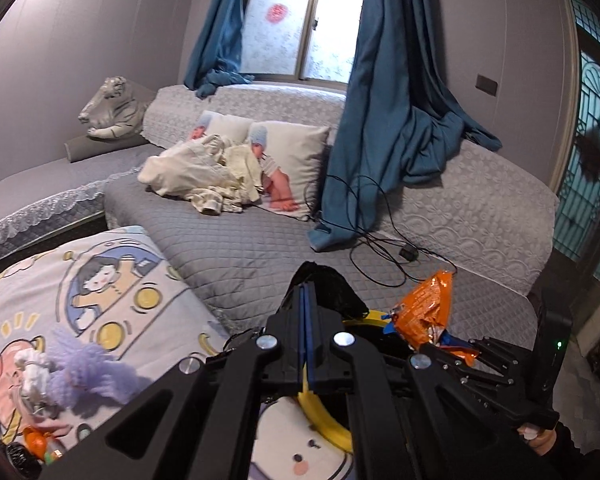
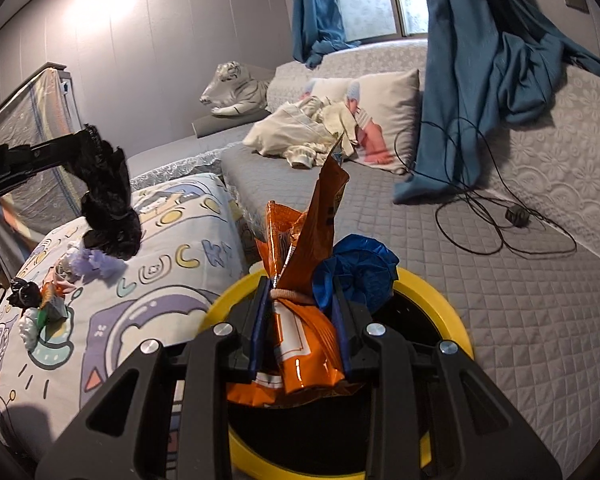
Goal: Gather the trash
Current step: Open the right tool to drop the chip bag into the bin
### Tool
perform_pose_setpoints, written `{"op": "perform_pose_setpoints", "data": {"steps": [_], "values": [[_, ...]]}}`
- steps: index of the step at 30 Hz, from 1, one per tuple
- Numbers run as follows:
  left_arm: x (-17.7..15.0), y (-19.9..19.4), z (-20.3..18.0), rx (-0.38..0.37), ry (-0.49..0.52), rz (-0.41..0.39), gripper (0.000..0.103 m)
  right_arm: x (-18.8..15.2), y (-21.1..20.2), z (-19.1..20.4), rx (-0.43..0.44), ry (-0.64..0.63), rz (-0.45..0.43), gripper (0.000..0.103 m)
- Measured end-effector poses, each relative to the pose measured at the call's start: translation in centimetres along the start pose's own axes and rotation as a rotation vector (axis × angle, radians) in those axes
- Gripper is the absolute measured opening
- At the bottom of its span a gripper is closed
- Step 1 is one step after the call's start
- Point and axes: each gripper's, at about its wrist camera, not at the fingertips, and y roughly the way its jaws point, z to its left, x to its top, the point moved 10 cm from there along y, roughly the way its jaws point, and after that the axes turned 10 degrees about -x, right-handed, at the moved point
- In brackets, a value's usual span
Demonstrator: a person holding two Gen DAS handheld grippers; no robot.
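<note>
An orange wrapper (image 2: pixel 304 300) is clamped between the blue pads of the right hand-held gripper (image 2: pixel 300 320), with a blue crumpled scrap (image 2: pixel 360 272) pressed against its right side. Both are held directly over a yellow-rimmed bin (image 2: pixel 452 312) that stands at the edge of a grey quilted sofa (image 2: pixel 500 320). A black crumpled bag (image 2: pixel 110 208) is pinched by the left hand-held gripper (image 2: pixel 90 140), whose fingers are closed on its top, and is held in the air above a cartoon-print blanket (image 2: pixel 160 300). In the left wrist view the same black bag (image 1: pixel 328 284) is seen past the closed left fingers (image 1: pixel 306 320), and the orange wrapper (image 1: pixel 424 308) is seen just beside it to the right, over the bin (image 1: pixel 324 420). More scraps are left on the blanket: a lilac fluffy piece (image 2: pixel 100 262), a small black bag (image 2: pixel 24 292), white tissue (image 2: pixel 28 328) and an orange-green wrapper (image 2: pixel 50 300). A black cable (image 2: pixel 500 220) is spread on the sofa.
</note>
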Motion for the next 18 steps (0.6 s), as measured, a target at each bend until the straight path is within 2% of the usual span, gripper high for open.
{"op": "perform_pose_setpoints", "data": {"steps": [11,18], "values": [[-0.9,5.5,-3.2,-0.083,0.007,0.073,0.0,-1.9,1.6,-1.9,-0.025,0.028,0.051,0.027],[-2.1,8.4,-4.8,-0.105,0.012,0.135,0.0,-2.6,2.2,-2.3,-0.032,0.033,0.074,0.027]]}}
